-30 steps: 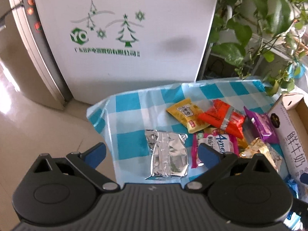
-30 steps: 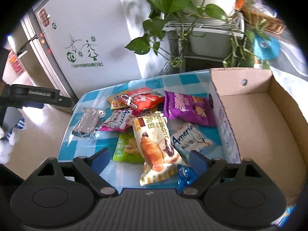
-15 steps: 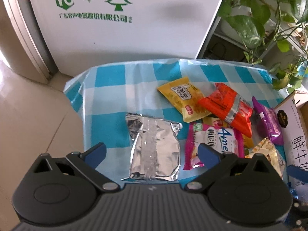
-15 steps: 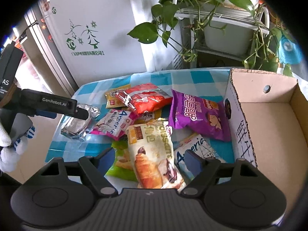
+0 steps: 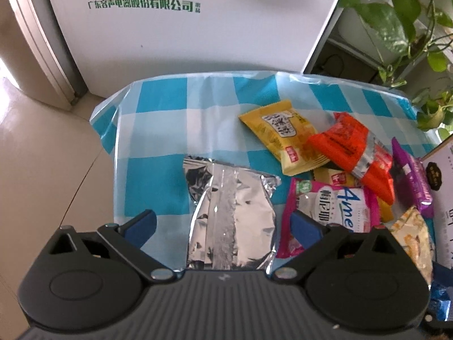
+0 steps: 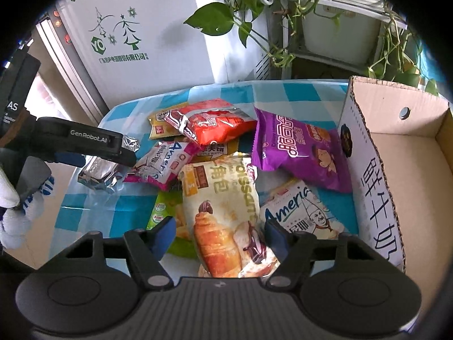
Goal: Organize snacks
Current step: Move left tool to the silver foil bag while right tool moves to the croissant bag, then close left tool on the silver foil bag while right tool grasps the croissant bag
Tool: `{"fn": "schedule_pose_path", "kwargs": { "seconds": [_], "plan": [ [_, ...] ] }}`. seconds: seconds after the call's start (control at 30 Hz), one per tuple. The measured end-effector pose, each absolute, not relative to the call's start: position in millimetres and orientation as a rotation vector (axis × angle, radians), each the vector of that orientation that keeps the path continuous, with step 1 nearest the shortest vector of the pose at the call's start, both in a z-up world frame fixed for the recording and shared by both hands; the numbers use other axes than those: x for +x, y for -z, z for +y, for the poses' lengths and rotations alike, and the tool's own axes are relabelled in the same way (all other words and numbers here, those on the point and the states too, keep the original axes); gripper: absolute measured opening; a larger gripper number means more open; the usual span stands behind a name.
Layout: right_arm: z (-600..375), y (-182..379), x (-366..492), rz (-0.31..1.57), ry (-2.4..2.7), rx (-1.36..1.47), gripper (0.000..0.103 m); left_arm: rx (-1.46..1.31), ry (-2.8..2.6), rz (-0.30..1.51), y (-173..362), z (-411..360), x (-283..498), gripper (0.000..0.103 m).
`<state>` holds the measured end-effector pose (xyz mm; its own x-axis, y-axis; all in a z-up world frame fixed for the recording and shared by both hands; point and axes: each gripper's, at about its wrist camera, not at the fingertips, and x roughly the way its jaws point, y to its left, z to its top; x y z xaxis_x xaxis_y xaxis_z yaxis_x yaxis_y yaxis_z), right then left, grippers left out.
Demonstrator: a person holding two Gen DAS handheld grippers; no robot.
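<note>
Several snack packets lie on a blue checked tablecloth (image 5: 158, 113). My left gripper (image 5: 223, 223) is open with its fingers on either side of a silver foil packet (image 5: 232, 212), just above it. In the right wrist view the left gripper (image 6: 85, 147) hovers over the same foil packet (image 6: 96, 174). My right gripper (image 6: 219, 233) is open, its fingers on either side of a croissant packet (image 6: 223, 215). A purple packet (image 6: 294, 147), a red packet (image 6: 215, 123) and a white Ameria packet (image 6: 300, 215) lie around it. An open cardboard box (image 6: 402, 170) stands to the right.
A white appliance with green tree print (image 5: 181, 22) stands behind the table. Potted vines (image 6: 325, 25) hang on a rack at the back right. The table's left edge drops to a tiled floor (image 5: 42, 155). A yellow packet (image 5: 280, 136) and pink packet (image 5: 331, 206) lie beside the foil.
My left gripper has moved forward and down until its open fingers flank the foil packet. My right gripper has come closer over the croissant packet, still open.
</note>
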<state>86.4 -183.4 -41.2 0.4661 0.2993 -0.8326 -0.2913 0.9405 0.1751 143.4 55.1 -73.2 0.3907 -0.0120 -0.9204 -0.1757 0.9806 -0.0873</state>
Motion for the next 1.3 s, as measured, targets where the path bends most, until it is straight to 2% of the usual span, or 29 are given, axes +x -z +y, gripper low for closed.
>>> {"fn": "schedule_pose_path", "kwargs": {
  "seconds": [0.27,0.63,0.77,0.83,0.93,1.07,1.3],
  "plan": [
    [-186,44,88,1.041,-0.337,0.037,0.072,-0.083,-0.123,1.152,84,47,143,0.103],
    [-185,44,86,1.045,-0.326,0.036,0.072,-0.102,-0.145,1.131,84,46,139,0.103],
    [-185,44,86,1.043,-0.318,0.034,0.067,-0.097,-0.128,1.131,83,47,138,0.102],
    [-186,43,85,1.04,-0.32,0.035,0.066,-0.095,-0.115,1.125,82,46,137,0.098],
    [-186,42,85,1.036,-0.317,0.034,0.062,-0.077,-0.089,1.105,79,42,134,0.085],
    [-185,38,84,1.031,-0.33,0.048,0.059,-0.069,-0.061,1.079,73,39,131,0.06],
    [-182,33,83,1.01,-0.348,0.058,0.057,-0.101,-0.029,1.064,69,34,125,0.059]
  ]
}}
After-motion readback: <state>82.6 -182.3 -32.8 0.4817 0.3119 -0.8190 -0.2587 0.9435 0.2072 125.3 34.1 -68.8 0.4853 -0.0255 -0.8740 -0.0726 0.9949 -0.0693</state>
